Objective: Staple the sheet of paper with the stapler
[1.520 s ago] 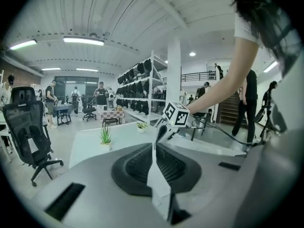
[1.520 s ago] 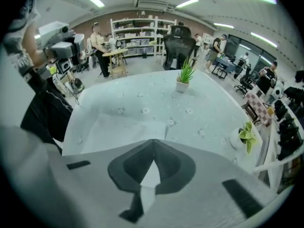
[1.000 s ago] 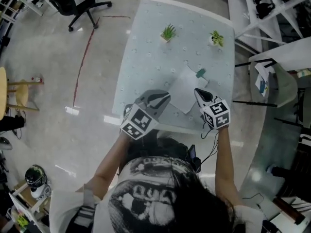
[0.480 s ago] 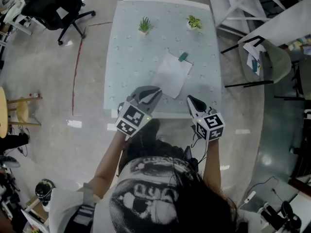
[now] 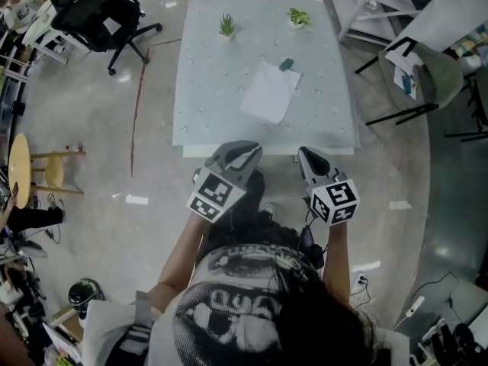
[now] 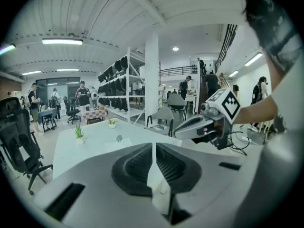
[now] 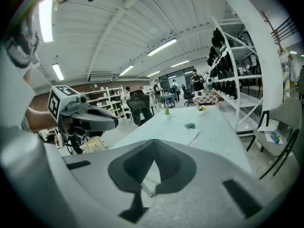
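Observation:
A white sheet of paper (image 5: pixel 268 91) lies on the pale table (image 5: pixel 210 101), and a small teal stapler (image 5: pixel 287 64) sits at its far corner. Both grippers hang off the table, in front of its near edge, each empty. My left gripper (image 5: pixel 245 153) has its pads meeting and is shut. So is my right gripper (image 5: pixel 305 154). The left gripper view looks past its closed jaws (image 6: pixel 154 146) to the paper (image 6: pixel 118 145), the stapler (image 6: pixel 118 138) and the right gripper (image 6: pixel 190 126). In the right gripper view the shut jaws (image 7: pixel 153 156) point at the paper (image 7: pixel 178 136) and stapler (image 7: pixel 190 126).
Two small potted plants (image 5: pixel 227 26) (image 5: pixel 298 17) stand at the table's far edge. A black office chair (image 5: pixel 99 10) is at the far left, a wooden stool (image 5: pixel 19 170) at left, and white racks and a chair (image 5: pixel 415 67) at right. People stand far off.
Both grippers have drawn back from over the table's near edge and the paper to a spot clear of the table. The paper and stapler have not moved.

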A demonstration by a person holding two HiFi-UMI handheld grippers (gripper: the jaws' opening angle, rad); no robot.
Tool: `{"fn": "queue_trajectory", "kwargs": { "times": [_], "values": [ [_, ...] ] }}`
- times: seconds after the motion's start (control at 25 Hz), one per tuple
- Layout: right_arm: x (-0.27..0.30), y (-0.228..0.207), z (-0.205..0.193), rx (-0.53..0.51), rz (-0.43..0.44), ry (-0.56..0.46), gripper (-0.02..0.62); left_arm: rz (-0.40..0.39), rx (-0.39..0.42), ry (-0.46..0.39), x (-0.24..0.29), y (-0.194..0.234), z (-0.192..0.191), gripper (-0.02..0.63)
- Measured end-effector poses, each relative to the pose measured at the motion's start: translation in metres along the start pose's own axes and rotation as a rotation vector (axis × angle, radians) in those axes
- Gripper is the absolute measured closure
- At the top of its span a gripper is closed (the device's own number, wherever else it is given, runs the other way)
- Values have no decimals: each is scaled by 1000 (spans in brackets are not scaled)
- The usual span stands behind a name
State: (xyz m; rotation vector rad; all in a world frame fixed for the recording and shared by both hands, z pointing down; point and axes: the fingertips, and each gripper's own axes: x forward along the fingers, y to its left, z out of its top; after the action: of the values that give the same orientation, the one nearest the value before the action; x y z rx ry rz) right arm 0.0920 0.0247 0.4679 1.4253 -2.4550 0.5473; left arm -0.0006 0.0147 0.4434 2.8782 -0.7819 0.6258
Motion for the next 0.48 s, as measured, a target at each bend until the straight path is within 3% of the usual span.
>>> {"fn": "queue_trajectory", "kwargs": {
  "times": [0.48],
  "values": [
    [-73, 68, -17, -18, 26, -118, 604, -10, 8, -16, -60, -99, -15, 584]
  ]
}}
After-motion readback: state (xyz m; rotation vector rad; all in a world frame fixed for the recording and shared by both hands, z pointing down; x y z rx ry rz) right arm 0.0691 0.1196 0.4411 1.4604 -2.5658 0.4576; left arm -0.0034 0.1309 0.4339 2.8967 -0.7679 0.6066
